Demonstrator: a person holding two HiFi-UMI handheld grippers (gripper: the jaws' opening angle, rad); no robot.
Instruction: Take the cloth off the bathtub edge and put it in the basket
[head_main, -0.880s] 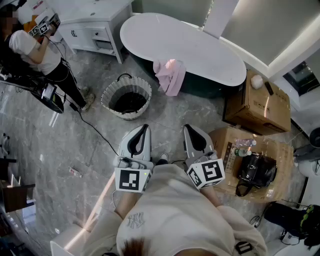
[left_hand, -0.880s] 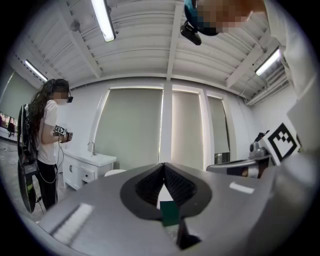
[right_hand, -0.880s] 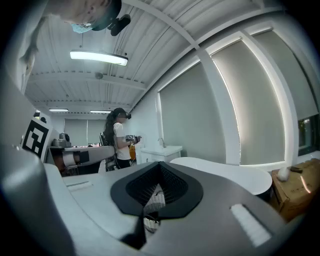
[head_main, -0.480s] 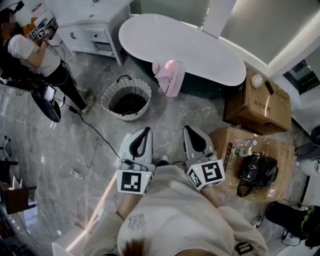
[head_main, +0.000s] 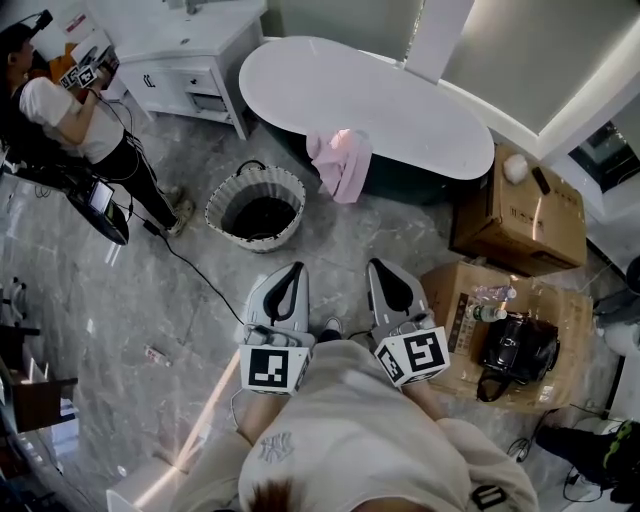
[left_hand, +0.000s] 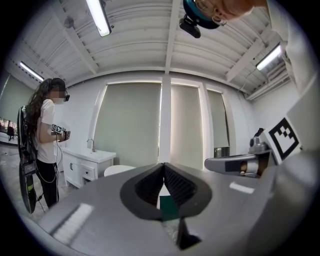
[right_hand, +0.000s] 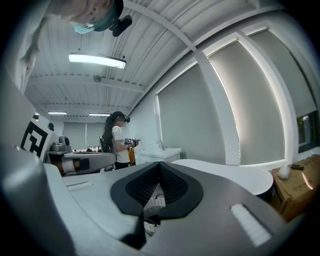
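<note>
Cloth (head_main: 340, 163) — well beyond right gripper (head_main: 377, 266)

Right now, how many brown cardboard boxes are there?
2. One box stands by the white oval bathtub's end; the nearer box carries a black bag. More may be hidden.

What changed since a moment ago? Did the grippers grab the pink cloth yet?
Not yet. The head camera shifted slightly, so everything sits a little lower in the picture. Nothing was grabbed or let go. The left gripper and right gripper stay shut and empty, the pink cloth still hangs over the bathtub edge, and the basket hasn't moved.
</note>
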